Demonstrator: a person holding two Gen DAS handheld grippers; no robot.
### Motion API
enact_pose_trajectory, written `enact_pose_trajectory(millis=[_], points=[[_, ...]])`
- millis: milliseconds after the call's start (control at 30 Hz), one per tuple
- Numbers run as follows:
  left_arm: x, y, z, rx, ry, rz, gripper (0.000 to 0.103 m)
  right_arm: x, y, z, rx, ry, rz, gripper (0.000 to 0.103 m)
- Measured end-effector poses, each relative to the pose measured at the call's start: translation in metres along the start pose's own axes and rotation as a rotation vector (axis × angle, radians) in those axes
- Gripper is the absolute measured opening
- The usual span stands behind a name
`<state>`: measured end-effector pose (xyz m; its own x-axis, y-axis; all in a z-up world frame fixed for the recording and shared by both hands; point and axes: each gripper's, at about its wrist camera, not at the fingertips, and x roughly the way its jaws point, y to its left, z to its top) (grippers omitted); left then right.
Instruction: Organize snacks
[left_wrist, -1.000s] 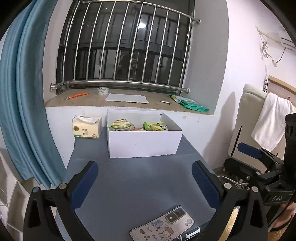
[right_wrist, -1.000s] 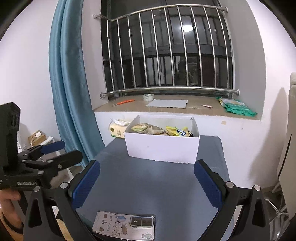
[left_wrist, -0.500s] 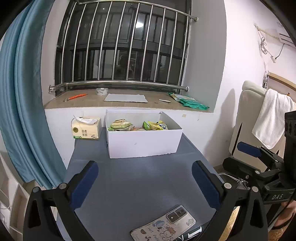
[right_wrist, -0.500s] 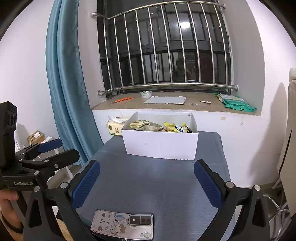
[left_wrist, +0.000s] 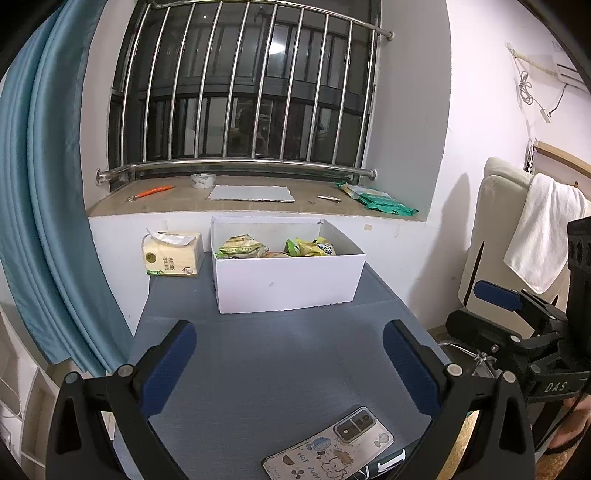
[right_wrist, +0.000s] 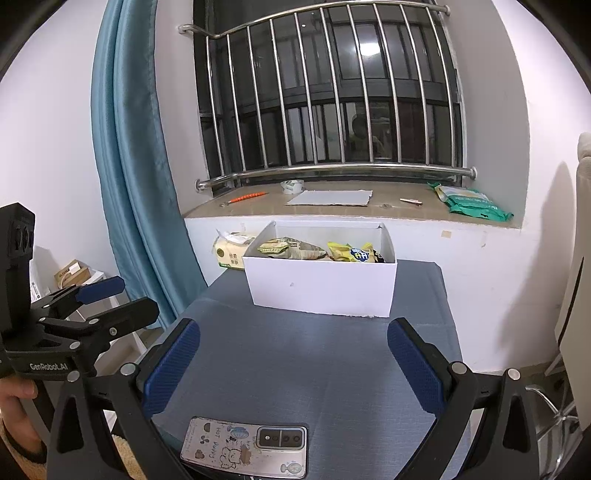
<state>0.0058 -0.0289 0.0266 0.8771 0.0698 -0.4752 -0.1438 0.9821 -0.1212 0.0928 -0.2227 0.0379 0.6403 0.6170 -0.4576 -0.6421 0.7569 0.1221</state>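
Note:
A white cardboard box (left_wrist: 288, 282) (right_wrist: 321, 288) stands at the far end of the grey-blue table (left_wrist: 258, 369). It holds several snack packets: a pale green one (left_wrist: 240, 246) (right_wrist: 284, 246) on the left and a yellow one (left_wrist: 312, 246) (right_wrist: 352, 253) on the right. My left gripper (left_wrist: 288, 365) hangs open over the near part of the table, nothing between its blue pads. My right gripper (right_wrist: 293, 363) is open and empty too, held beside it. Each gripper shows at the edge of the other's view.
A phone (left_wrist: 328, 448) (right_wrist: 245, 446) in a cartoon case lies at the table's near edge. A tissue pack (left_wrist: 171, 254) sits left of the box. The windowsill holds a green bag (left_wrist: 376, 199), tape and paper. A blue curtain (left_wrist: 48, 221) hangs left; a chair with a towel (left_wrist: 543, 232) stands right.
Both grippers have pulled back and risen slightly, so the box sits a little lower and smaller in view. Both stay open and empty.

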Motion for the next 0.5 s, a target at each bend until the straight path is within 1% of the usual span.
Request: enact_pose_trajectory(millis=[500], points=[[-0.0019,0.0021,-0.0018,-0.003,0.000,-0.013,0.103,0.0012,-0.0061,-0.0030,0.016,0.010,-0.011,0.103]])
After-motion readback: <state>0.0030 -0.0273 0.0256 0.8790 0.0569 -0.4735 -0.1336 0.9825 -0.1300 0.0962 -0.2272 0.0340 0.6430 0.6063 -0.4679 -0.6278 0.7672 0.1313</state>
